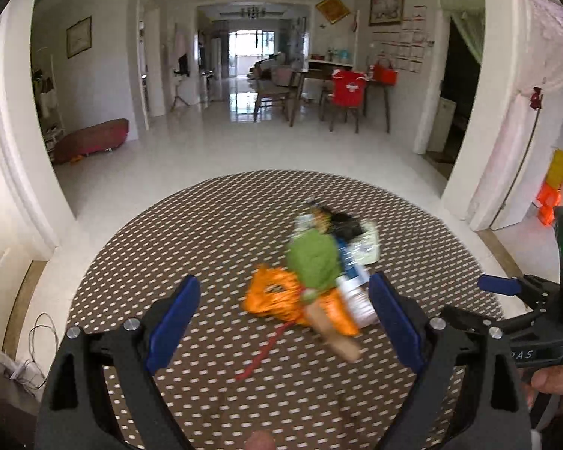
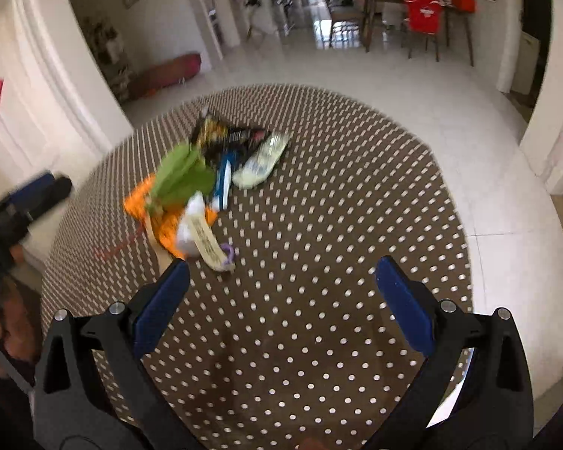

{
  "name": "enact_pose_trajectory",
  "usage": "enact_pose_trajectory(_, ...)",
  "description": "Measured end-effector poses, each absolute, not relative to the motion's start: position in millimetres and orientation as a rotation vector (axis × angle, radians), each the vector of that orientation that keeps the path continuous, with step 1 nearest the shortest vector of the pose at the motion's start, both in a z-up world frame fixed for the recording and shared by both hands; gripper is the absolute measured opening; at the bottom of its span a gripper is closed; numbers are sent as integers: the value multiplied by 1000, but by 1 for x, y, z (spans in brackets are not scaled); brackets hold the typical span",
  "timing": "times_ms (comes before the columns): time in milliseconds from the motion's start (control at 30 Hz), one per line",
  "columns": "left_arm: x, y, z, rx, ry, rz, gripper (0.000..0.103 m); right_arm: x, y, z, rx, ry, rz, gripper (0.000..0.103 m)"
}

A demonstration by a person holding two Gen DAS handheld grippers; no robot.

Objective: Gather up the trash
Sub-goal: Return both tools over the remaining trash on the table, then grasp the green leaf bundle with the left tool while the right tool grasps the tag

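Grippers [image 1: 285, 315] [image 2: 281, 292] angled down, agape, over trash [image 1: 319, 273]

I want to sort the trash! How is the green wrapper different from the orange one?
The green wrapper is bunched up and sits on top; the orange wrapper is spread flatter and lies underneath. Green looks dull, orange looks shiny. Both are crumpled pieces in one heap on the dotted table.

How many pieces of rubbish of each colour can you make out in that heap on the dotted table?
The pictures are blurred, so this counts only what stands out.
Orange wrapper: 1
Green wrapper: 1
Blue and white packet: 1
Black wrapper: 1
Pale green packet: 1
Tan tag: 1
Red string: 1
Total: 7
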State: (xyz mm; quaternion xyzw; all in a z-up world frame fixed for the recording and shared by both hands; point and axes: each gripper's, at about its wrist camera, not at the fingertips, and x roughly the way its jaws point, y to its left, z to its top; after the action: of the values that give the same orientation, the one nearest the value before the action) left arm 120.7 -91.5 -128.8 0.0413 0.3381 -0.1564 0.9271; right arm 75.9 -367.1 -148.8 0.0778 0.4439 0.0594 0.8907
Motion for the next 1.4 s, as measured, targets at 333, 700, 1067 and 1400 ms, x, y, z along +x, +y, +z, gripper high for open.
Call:
enact_pose_trajectory(333, 138, -71, -152, 87, 749, -303, 89, 111, -325, -178, -10, 951, 222, 66)
enact_pose_trajectory(700, 177, -118, -168, 196, 773, -369, 89, 125, -330, -172, 76, 904, 251, 22)
enact_pose_trajectory(1067, 226, -140, -191, 161, 881, -476, 20, 98, -390, -144, 302, 809, 214, 22)
enact_pose_trajectory(1400, 195, -91, -137, -10, 763, -459, 20, 58, -448, -120, 433, 714, 203, 22)
